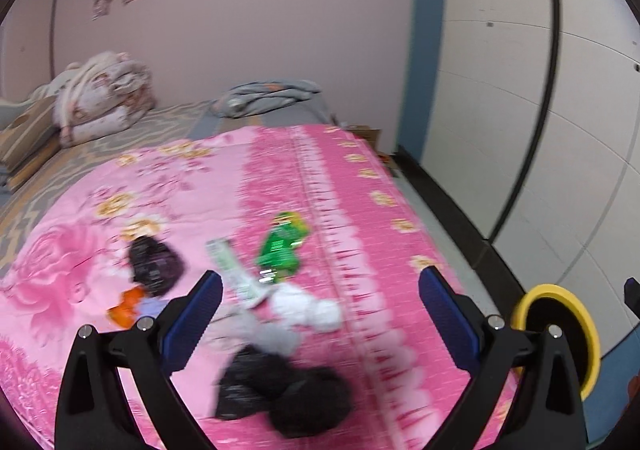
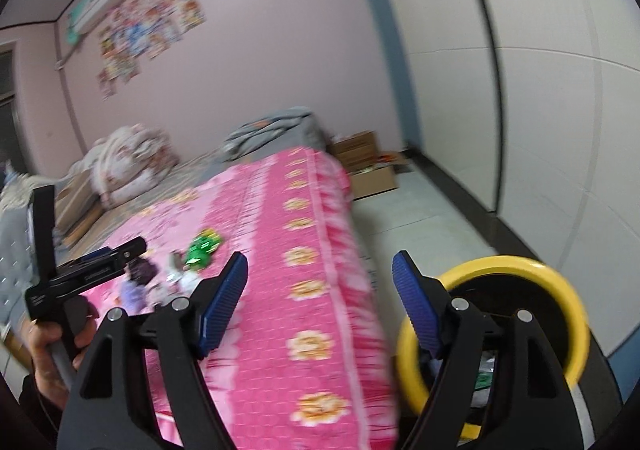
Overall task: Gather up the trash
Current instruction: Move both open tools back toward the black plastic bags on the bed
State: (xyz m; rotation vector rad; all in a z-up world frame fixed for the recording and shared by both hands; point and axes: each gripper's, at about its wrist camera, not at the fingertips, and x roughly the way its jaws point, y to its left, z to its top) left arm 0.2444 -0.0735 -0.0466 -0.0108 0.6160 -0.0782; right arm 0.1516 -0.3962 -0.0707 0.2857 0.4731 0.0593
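Observation:
Trash lies on a pink flowered bedspread [image 1: 360,210]: a green wrapper [image 1: 282,244], a dark purple wrapper [image 1: 154,264], an orange wrapper [image 1: 128,308], a white-green strip [image 1: 234,272], white crumpled tissue [image 1: 306,308], grey paper [image 1: 264,334] and black crumpled bags [image 1: 280,386]. My left gripper [image 1: 320,286] is open and empty above the tissue and black bags. My right gripper [image 2: 320,270] is open and empty over the bed's right edge, next to a yellow-rimmed black bin [image 2: 516,314] with some trash inside. The left gripper [image 2: 96,258] shows in the right wrist view.
The yellow-rimmed bin [image 1: 560,330] stands on the floor right of the bed. Folded quilts [image 1: 100,98] and a grey blanket [image 1: 264,94] lie at the bed's far end. Cardboard boxes [image 2: 368,166] sit on the floor beyond the bed. A white panelled wall [image 1: 540,90] runs along the right.

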